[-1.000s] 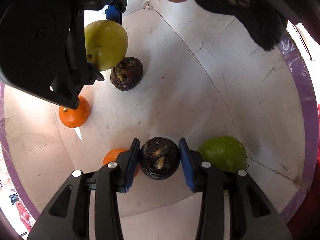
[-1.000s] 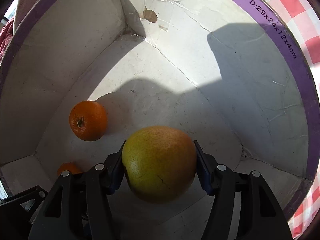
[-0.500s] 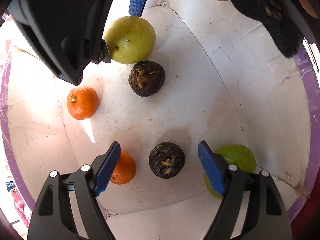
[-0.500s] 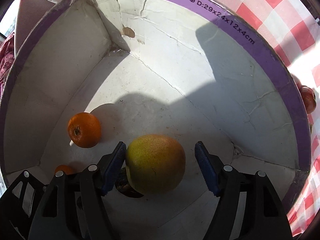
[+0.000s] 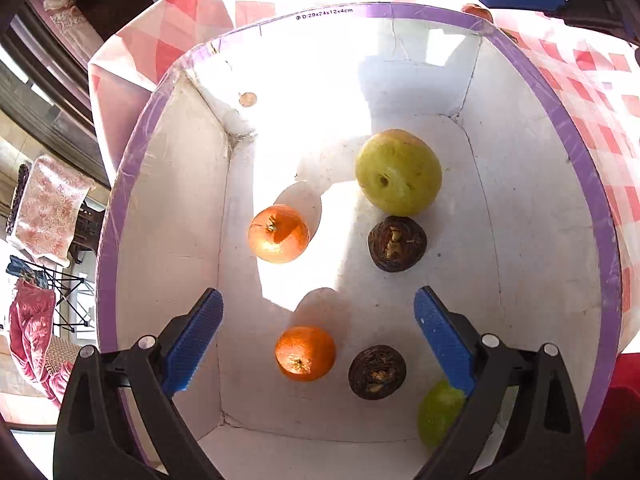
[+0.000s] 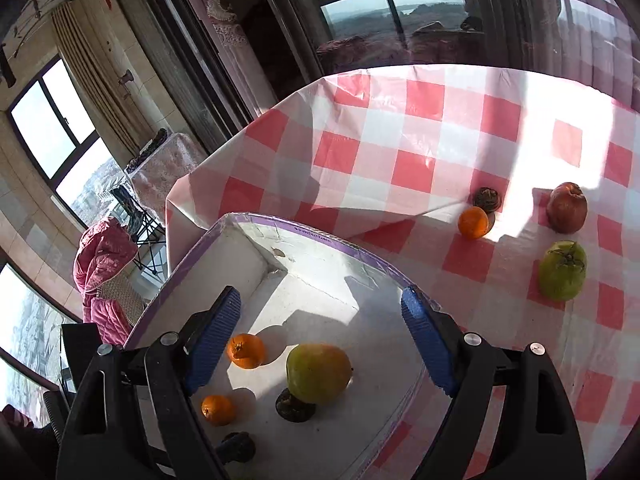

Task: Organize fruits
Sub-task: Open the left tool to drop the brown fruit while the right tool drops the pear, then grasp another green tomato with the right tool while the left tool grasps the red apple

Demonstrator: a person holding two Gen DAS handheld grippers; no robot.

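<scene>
Now both grippers hang empty above the fruit box, jaws spread wide.

Between the left gripper (image 5: 318,336) fingers' line of sight sits the white box (image 5: 560,128) with purple rim, holding six fruits: two oranges (image 5: 279,233) (image 5: 305,353), two dark brown chestnut-like fruits (image 5: 397,243) (image 5: 377,372), one yellow-green pear (image 5: 398,172) touching the farther brown one, and one green fruit (image 5: 440,412) partly behind the right finger. Beyond the right gripper (image 6: 322,342), four more lie on the checked tablecloth (image 6: 400,128): one orange (image 6: 473,222), one small brown fruit (image 6: 486,199), one red apple (image 6: 566,208), one green tomato (image 6: 562,276).
</scene>
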